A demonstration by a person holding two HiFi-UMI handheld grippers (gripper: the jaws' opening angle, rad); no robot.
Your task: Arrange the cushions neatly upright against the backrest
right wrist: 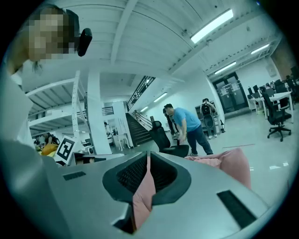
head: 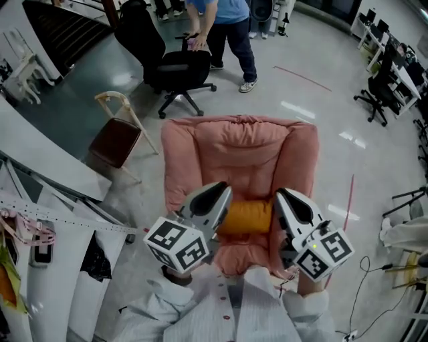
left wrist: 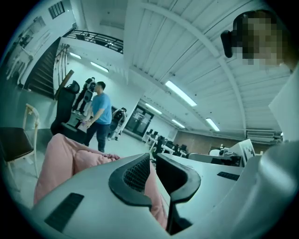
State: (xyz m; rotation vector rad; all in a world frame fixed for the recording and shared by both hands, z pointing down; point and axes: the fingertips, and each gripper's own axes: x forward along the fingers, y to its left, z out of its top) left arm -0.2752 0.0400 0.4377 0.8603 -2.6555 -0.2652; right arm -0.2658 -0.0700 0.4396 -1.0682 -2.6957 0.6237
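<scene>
A pink padded armchair cushion (head: 241, 153) fills the middle of the head view, its backrest at the far side. An orange cushion (head: 249, 217) lies on the seat's front part, between my two grippers. At the cushion's left end is my left gripper (head: 215, 198), and pink fabric (left wrist: 155, 193) sits pinched between its near-closed jaws (left wrist: 152, 161). My right gripper (head: 283, 200) is at the cushion's right end. It is shut (right wrist: 148, 161) on a fold of the same pink fabric (right wrist: 142, 196). The seat's front edge is hidden under both grippers.
A black office chair (head: 175, 67) stands beyond the armchair, with a person in a blue shirt (head: 231, 20) bent over it. A wooden chair with a dark red seat (head: 117, 137) stands at the left. White panels (head: 53, 200) lie at the left, and desks with office chairs (head: 384, 87) stand at the far right.
</scene>
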